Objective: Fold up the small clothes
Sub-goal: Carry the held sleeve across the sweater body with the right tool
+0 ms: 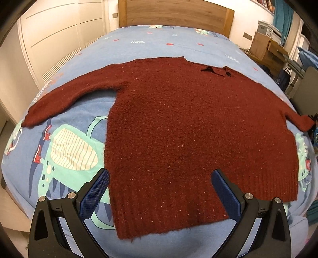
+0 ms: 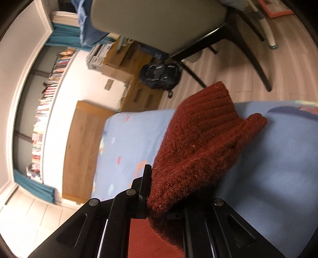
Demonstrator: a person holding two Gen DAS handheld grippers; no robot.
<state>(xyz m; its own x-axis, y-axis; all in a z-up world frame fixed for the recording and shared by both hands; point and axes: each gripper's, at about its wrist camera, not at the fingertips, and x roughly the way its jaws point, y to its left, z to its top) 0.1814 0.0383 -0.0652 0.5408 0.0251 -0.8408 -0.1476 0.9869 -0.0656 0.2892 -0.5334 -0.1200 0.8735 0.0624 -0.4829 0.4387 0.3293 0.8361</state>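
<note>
A dark red knit sweater (image 1: 194, 123) lies spread flat, front up, on a blue cartoon-print bedspread (image 1: 139, 43). Its left sleeve (image 1: 65, 99) stretches out to the left, and its collar (image 1: 216, 70) points toward the headboard. My left gripper (image 1: 160, 188) hovers open over the ribbed hem, with its blue pads (image 1: 95, 190) wide apart and nothing between them. In the right wrist view my right gripper (image 2: 159, 190) is shut on the sweater's other sleeve (image 2: 200, 142). The ribbed cuff (image 2: 210, 107) is lifted off the bedspread (image 2: 278, 158) and drapes over the fingers, hiding one of them.
A wooden headboard (image 1: 174, 13) stands at the far end of the bed and a white wardrobe (image 1: 51, 39) to its left. Beside the bed are a chair (image 2: 159, 21), a black backpack (image 2: 159, 75), wooden drawers (image 2: 139, 93) and a long bookshelf (image 2: 45, 111).
</note>
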